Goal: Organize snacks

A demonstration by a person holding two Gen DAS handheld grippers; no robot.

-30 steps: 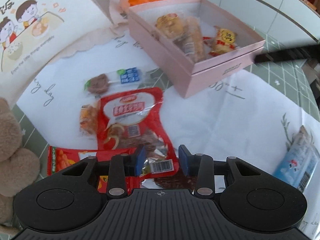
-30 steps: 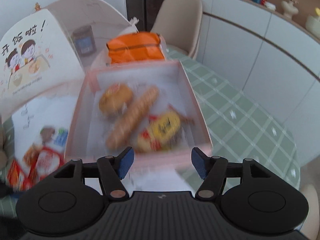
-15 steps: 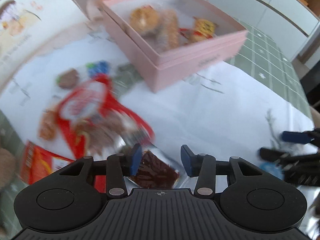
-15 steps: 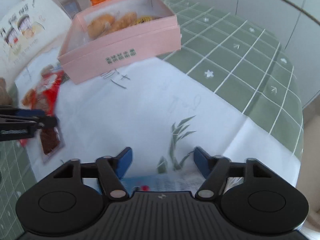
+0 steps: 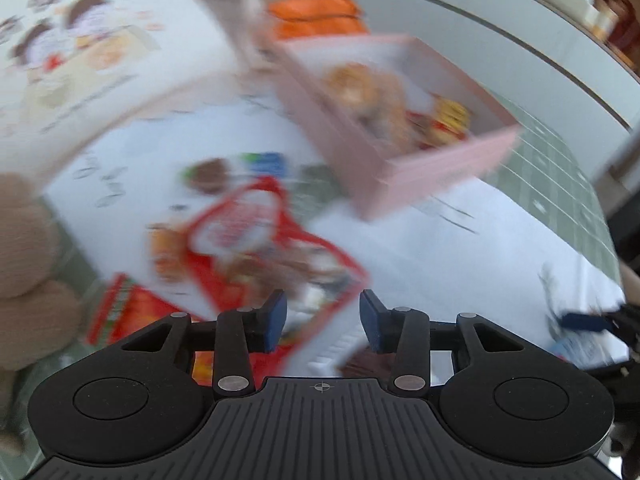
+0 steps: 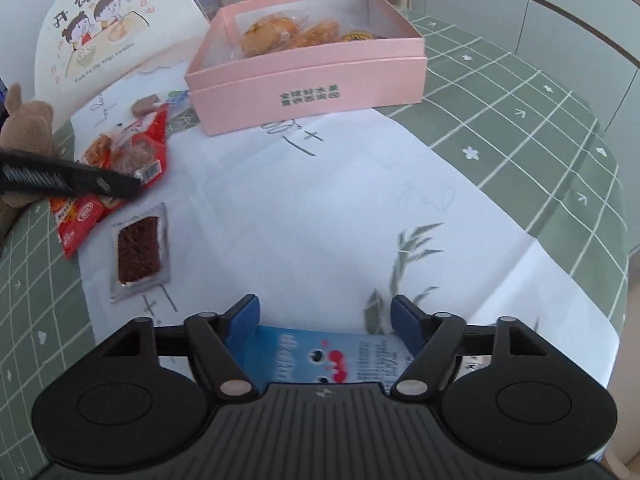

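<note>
Right claw point(image 6: 325, 325): jaws opening, straddling blue packet point(image 6: 320, 356) directly beneath, its long axis crosswise between pads, not pressed. Pink box point(image 6: 308, 80) far ahead.

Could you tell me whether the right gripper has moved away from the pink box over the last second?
Yes. The right gripper has drawn back from the pink box, now beyond its fingers, to straddle the blue packet.

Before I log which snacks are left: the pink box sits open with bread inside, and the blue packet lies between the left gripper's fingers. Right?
Not quite. The blue packet lies between the right gripper's fingers, whose jaws are opening, as the right wrist view shows. The pink box does sit open with bread inside.
</note>
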